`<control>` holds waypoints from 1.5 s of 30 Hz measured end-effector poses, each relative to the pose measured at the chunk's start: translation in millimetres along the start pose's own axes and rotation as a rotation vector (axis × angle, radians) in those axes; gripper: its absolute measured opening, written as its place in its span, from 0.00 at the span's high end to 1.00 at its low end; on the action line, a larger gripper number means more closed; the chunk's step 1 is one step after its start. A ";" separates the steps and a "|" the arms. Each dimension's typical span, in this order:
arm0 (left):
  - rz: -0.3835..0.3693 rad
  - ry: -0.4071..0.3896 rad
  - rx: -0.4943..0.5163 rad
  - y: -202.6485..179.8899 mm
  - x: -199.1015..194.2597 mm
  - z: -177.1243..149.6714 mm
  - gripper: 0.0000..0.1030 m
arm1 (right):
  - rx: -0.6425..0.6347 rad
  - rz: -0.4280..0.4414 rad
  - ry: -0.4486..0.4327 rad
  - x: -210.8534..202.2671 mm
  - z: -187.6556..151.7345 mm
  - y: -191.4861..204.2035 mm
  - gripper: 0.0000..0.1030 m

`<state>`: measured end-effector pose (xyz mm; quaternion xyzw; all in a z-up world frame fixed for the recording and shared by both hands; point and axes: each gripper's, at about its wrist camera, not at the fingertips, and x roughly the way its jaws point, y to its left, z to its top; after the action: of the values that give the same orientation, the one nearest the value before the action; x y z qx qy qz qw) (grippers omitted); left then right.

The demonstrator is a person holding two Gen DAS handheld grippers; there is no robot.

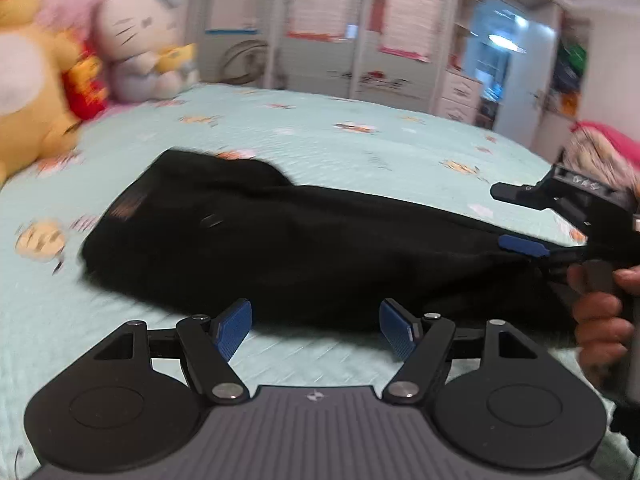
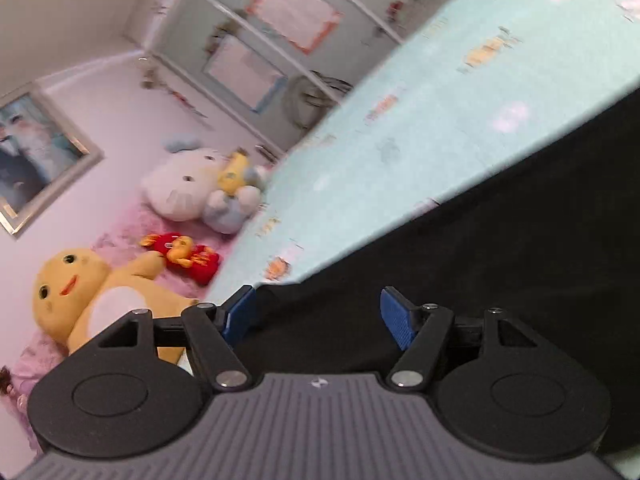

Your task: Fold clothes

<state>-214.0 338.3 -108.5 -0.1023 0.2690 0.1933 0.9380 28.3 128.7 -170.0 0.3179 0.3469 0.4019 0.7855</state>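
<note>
Trousers [image 1: 288, 240] were spread on the bed [image 1: 360, 140], just ahead of the left hand-held gripper [image 1: 316, 328] and under the right hand-held gripper [image 2: 318, 316]; both were held spread, gripping nothing.

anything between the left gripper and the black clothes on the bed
Nothing visible. The left gripper hangs with open jaws just short of the black garment, with only bare bedspread between them. The right gripper sits at the garment's far end, off to the side.
</note>
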 end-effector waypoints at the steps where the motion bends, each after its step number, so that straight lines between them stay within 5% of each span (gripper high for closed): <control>1: -0.012 0.000 0.016 -4.7 3.4 -0.1 0.28 | 0.018 0.011 0.002 -10.9 -8.5 -1.6 0.33; 6: -0.008 0.012 0.102 -26.6 15.0 -15.1 0.28 | 0.145 0.004 0.056 -44.3 -57.4 -32.1 0.30; 11: -0.014 -0.001 0.183 -46.2 12.8 -15.4 0.28 | 0.226 -0.008 0.042 -18.7 -37.1 -49.2 0.31; 14: 0.008 -0.020 0.235 -55.8 21.3 -6.6 0.28 | 0.127 -0.033 0.042 -5.2 -8.9 -30.1 0.64; 18: 0.007 -0.048 0.335 -76.3 36.5 1.2 0.29 | 0.096 -0.061 0.082 4.5 10.0 -26.8 0.81; 23: 0.033 -0.068 0.467 -96.6 65.9 9.1 0.28 | 0.102 -0.026 0.080 3.1 24.9 -27.7 0.81; 29: 0.078 -0.003 0.523 -87.3 116.6 35.4 0.36 | 0.094 0.018 0.105 -10.2 23.0 -30.7 0.75; 31: 0.064 0.018 0.514 -81.9 124.8 47.3 0.40 | 0.106 0.050 0.084 -31.1 8.5 -37.3 0.67; 33: 0.044 0.055 0.496 -77.7 134.2 56.7 0.39 | 0.083 0.065 0.080 -41.9 -9.5 -39.6 0.46; 38: -0.011 0.146 0.405 -67.3 152.2 79.2 0.39 | -0.074 0.031 0.122 -34.4 -46.5 -30.4 0.43; 45: -0.077 0.188 0.347 -57.7 148.4 82.8 0.38 | -0.480 -0.026 0.105 7.9 -73.9 16.5 0.41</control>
<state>-35.6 356.3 -115.1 0.0331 0.3807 0.0976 0.9189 -34.2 159.5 -200.6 0.0964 0.2860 0.4787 0.8245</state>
